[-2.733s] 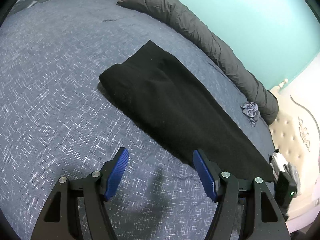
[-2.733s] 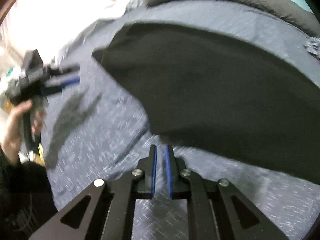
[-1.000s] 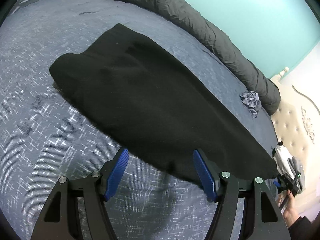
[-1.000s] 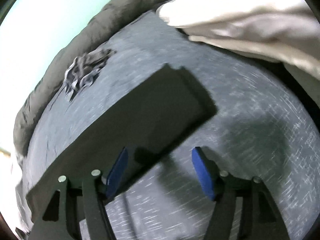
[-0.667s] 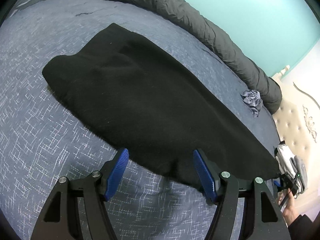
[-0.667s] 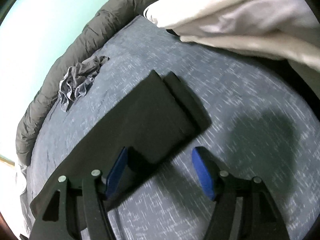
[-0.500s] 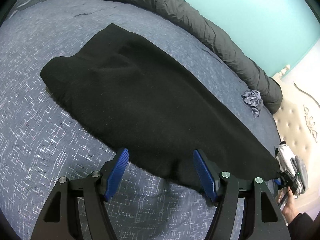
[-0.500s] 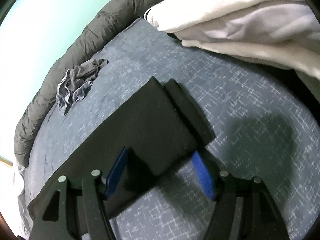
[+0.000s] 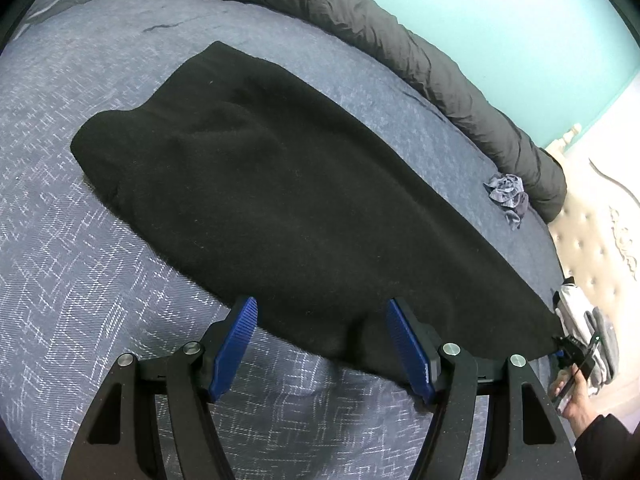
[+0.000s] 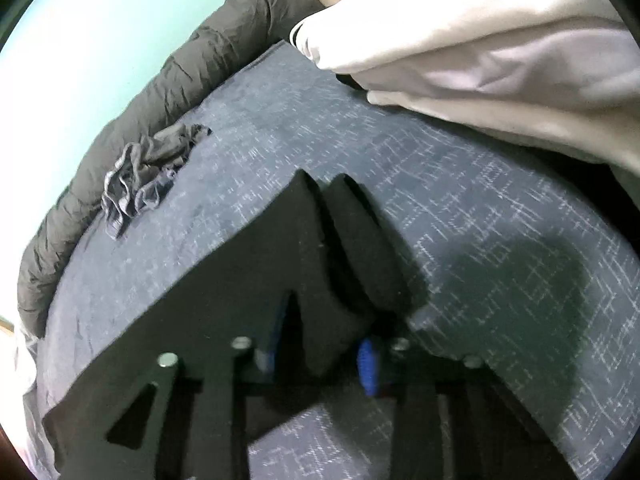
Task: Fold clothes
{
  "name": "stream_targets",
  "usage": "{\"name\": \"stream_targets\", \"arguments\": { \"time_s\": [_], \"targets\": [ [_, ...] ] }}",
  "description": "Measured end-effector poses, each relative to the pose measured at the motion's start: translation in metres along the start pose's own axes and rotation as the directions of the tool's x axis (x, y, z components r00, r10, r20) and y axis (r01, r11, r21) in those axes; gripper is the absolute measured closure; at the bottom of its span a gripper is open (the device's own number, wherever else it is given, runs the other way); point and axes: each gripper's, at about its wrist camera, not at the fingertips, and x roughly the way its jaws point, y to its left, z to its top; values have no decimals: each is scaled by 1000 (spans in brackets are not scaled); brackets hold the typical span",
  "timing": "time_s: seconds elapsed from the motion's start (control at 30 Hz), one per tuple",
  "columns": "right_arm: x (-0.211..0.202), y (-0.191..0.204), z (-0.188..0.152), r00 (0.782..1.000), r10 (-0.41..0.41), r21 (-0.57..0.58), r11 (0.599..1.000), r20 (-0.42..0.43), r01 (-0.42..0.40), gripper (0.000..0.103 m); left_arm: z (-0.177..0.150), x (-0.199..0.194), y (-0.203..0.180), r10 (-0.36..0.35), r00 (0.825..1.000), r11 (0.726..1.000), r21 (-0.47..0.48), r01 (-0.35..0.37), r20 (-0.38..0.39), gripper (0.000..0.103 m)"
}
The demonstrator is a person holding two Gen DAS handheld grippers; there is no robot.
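Observation:
A long black garment (image 9: 280, 184) lies flat across the blue patterned bedspread (image 9: 80, 280). My left gripper (image 9: 322, 344) stands open at the garment's near edge, with the hem lying between its blue pads (image 9: 236, 336) and untouched by them. In the right wrist view the garment's narrow end (image 10: 248, 280) is bunched up between the blue pads of my right gripper (image 10: 320, 356). Its jaws are closing on that fold, and the picture is blurred there. A hand (image 9: 572, 396) holding that gripper shows at the far right of the left wrist view.
A rolled dark grey duvet (image 9: 420, 60) runs along the far edge of the bed by the teal wall. A crumpled grey-blue cloth (image 9: 506, 196) lies next to it. A pile of pale clothes (image 10: 500, 48) lies beyond the garment's end. A tufted headboard (image 9: 600, 248) stands at the right.
My right gripper's jaws have come together on the garment's end, which now stands bunched up between them. The left gripper has stayed where it was, still open.

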Motion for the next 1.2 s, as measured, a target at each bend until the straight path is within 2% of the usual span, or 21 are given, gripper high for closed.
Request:
{"name": "stream_targets", "arguments": {
  "time_s": [0.03,0.13,0.33,0.5,0.67,0.8,0.97,1.2],
  "targets": [
    [-1,2,1,1000,5,-5,1000,9,-5,87,0,-1,1,2,1000,1000,-2,-2,2,32],
    [-9,14,4,999,34,-44,998,31,-32,91,0,-3,3,4,1000,1000,-5,-4,6,32],
    [-36,49,7,992,114,-125,986,59,-106,92,2,-5,2,-7,1000,1000,-3,7,5,32],
    [-61,109,-3,972,228,-216,953,55,-211,92,6,-14,2,1,1000,1000,3,-1,28,32],
    [-72,192,-31,941,338,-317,890,-24,-328,92,7,-26,11,6,999,1000,-2,-6,50,32],
    [-81,261,-62,905,414,-380,824,-100,-420,93,12,-32,15,22,998,1000,17,-23,67,32],
    [-86,342,-107,857,471,-428,743,-210,-514,93,19,-37,30,42,995,999,-3,-42,89,32],
    [-84,434,-167,796,509,-456,653,-328,-605,93,25,-48,48,56,992,998,-23,-54,111,32]
  ]
}}
